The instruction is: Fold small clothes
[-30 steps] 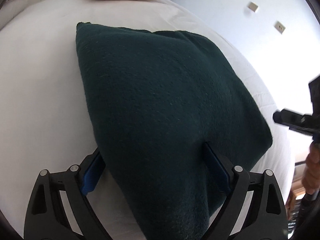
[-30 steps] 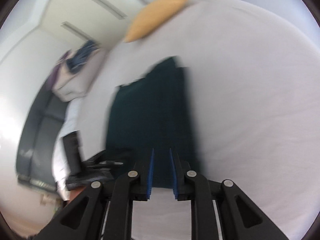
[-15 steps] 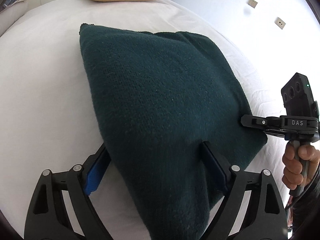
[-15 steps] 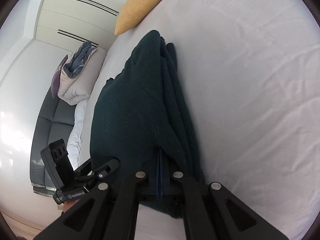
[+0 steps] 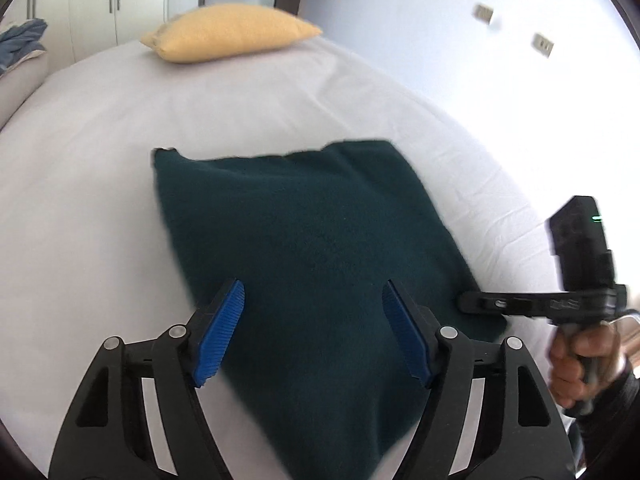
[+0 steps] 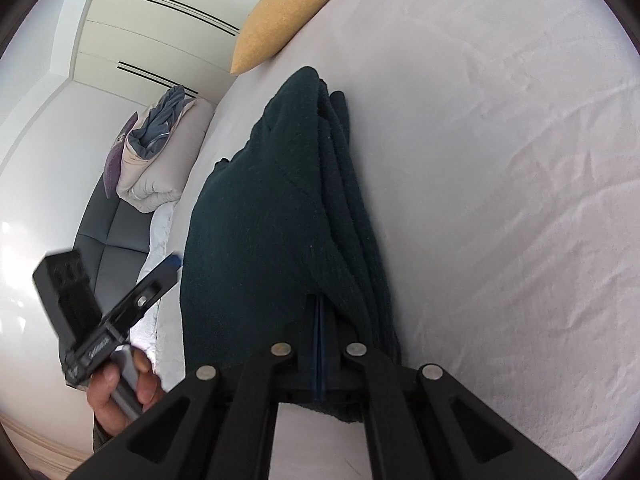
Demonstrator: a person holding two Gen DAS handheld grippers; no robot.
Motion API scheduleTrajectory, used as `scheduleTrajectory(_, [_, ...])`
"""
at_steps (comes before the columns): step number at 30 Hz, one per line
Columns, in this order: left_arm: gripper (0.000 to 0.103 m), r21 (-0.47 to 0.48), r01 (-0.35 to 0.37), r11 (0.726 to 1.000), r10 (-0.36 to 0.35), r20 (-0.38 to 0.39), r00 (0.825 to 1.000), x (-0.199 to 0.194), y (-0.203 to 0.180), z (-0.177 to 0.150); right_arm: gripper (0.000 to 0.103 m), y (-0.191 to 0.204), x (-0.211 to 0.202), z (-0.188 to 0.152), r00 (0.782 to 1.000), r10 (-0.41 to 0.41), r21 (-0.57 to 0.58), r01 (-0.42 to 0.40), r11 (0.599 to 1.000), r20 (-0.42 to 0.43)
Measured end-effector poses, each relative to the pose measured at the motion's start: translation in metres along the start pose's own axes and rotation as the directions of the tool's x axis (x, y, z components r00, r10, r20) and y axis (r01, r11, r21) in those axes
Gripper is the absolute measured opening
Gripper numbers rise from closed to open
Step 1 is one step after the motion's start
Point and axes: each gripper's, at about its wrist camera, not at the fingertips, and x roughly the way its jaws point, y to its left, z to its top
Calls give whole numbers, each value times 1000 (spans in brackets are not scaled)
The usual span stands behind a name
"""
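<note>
A folded dark green knit garment (image 5: 312, 248) lies on the white bed (image 5: 100, 200). My left gripper (image 5: 312, 316) is open and empty, raised above the garment's near part, its blue pads (image 5: 218, 332) clear of the cloth. In the right wrist view the garment (image 6: 272, 216) shows several stacked layers. My right gripper (image 6: 320, 320) is shut on the garment's near right edge; in the left wrist view it (image 5: 468, 304) reaches in from the right at the garment's corner.
A yellow pillow (image 5: 232, 32) lies at the far end of the bed. A rolled duvet with blue cloth (image 6: 160, 152) sits on a dark grey sofa (image 6: 108, 232) to the left. White wardrobes stand behind. The bed's right edge runs along a white wall.
My left gripper has lifted off the garment and drawn back, staying open. My right gripper closed on the garment's right edge about half a second ago and still holds it.
</note>
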Motion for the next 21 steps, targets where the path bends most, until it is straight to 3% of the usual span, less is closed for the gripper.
scheduleTrajectory(2, [69,0,-21,1000,21,-26,999,27,3,-1,0,-1,-1,0,1000,3,-6,-3,1000,-2])
scheduleTrajectory(8, [68,-44,15,999,-15,-8,1000,41,10,-4,0,-10,0,-1,1000,31,-2,-31,1000,3])
scheduleTrajectory(15, [68,-55,46,997,-43,62,997,21,14,-16,0,-9,-14,-5,999,44,-8,-44,999,30])
scheduleTrajectory(17, [69,-76,45,996,-33,148,988,-6,21,-21,9,-6,-31,-5,998,32,-22,-30,999,62])
scheduleTrajectory(18, [72,-101,22,995,0,214,977,-21,29,-24,27,-4,-41,-4,996,34,-31,-32,999,83])
scheduleTrajectory(19, [78,-141,4,990,32,259,965,-32,39,-27,55,-3,-49,-3,994,21,-34,-17,999,105])
scheduleTrajectory(20, [92,-195,4,981,51,277,959,-38,51,-28,64,-3,-55,-1,991,-3,-36,8,999,132])
scheduleTrajectory(21, [96,-261,35,965,39,275,961,-36,68,-28,69,-1,-58,3,989,-18,-42,25,999,149])
